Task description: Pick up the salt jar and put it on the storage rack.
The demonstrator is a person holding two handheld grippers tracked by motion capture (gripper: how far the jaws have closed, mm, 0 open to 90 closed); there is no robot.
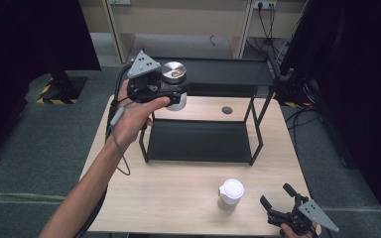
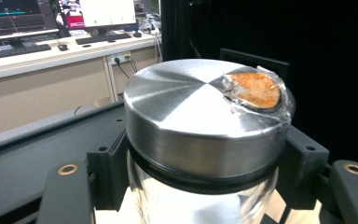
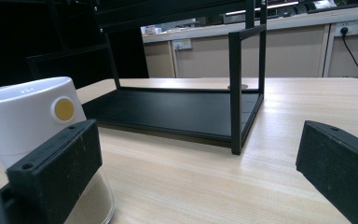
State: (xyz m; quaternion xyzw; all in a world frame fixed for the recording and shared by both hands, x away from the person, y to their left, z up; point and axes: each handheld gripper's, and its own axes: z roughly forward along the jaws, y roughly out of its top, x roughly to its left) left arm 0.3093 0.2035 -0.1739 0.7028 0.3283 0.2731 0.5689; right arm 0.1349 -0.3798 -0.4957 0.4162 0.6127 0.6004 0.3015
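Observation:
A glass jar with a brushed metal lid [image 1: 173,72] hangs in the air at the left end of the black rack's top shelf [image 1: 228,73]. My left gripper [image 1: 171,92] is shut on the jar just below the lid. In the left gripper view the lid [image 2: 191,116] carries an orange patch under clear tape [image 2: 256,88], and both jaws press on the glass. A second jar with a white cap [image 1: 231,192] stands on the table near the front. My right gripper [image 1: 276,195] stands open just to the right of it, with the white cap [image 3: 28,116] outside its left jaw.
The two-tier black rack stands mid-table, and its lower shelf [image 1: 198,141] [image 3: 168,109] is bare. A round dark hole [image 1: 226,110] marks the wooden tabletop [image 1: 178,198] behind the rack. Black screens flank the table, and a cable trails from the left hand.

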